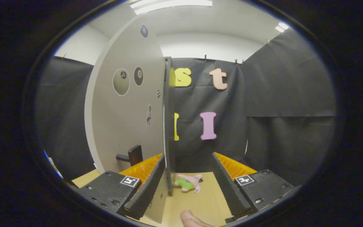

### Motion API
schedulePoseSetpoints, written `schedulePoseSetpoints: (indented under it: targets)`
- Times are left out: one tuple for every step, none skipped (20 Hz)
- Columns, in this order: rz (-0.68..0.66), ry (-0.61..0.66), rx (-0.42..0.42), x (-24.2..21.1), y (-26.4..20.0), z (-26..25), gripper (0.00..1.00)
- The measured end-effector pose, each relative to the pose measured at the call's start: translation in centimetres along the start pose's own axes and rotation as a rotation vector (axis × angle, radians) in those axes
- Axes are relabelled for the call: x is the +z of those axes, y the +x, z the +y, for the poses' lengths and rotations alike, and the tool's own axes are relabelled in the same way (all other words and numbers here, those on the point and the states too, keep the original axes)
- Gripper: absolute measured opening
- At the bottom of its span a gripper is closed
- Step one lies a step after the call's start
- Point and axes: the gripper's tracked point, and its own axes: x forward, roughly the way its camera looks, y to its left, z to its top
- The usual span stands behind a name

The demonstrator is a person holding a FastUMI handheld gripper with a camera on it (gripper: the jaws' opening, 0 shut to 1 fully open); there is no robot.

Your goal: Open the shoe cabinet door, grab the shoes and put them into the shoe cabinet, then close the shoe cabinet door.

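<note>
The grey shoe cabinet door [128, 119] stands swung out toward me, seen almost edge-on, with round stickers on its face. Its black handle [131, 155] sticks out low on that face, just beyond my left finger [146, 189]. The door's thin free edge [168, 126] runs down between my two fingers, close against the inner side of the left one and well apart from the right finger [228, 186]. My gripper [187, 156] is open wide, and only the left finger may be touching the door.
A small pink and green plush toy [189, 183] lies on the light wooden tabletop [206, 201] just ahead, between the fingers. A person's fingertip [191, 219] shows at the near edge. Black cloth walls close in the back and right.
</note>
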Motion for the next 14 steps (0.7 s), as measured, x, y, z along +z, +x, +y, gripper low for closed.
schedulePoseSetpoints:
  targets:
    - [0.002, 0.003, -0.008, -0.1, -0.8, 0.8, 0.95]
    - [0.004, 0.007, -0.009, -0.2, -1.2, 1.3, 0.95]
    - [0.007, 0.015, -0.007, -0.4, -1.4, 1.9, 0.96]
    - [0.009, 0.024, -0.001, -0.5, -1.6, 2.6, 0.96]
    - [0.011, 0.036, 0.006, -0.6, -1.6, 3.3, 0.96]
    - [0.015, 0.051, 0.012, -0.7, -1.6, 3.9, 0.96]
    - [0.013, 0.059, 0.019, -0.8, -1.5, 4.7, 0.96]
    - [0.009, 0.061, 0.026, -0.8, -1.5, 5.5, 0.96]
    - [0.004, 0.06, 0.031, -0.8, -1.5, 6.3, 0.96]
    - [0.003, 0.06, 0.034, -0.7, -1.6, 7.2, 0.96]
    - [0.005, 0.067, 0.037, -0.9, -1.4, 7.9, 0.96]
    - [0.009, 0.079, 0.044, -1.0, -1.2, 8.8, 0.96]
    - [0.018, 0.096, 0.056, -1.2, -1.0, 9.9, 0.96]
    - [0.029, 0.111, 0.077, -1.3, -0.8, 11.1, 0.96]
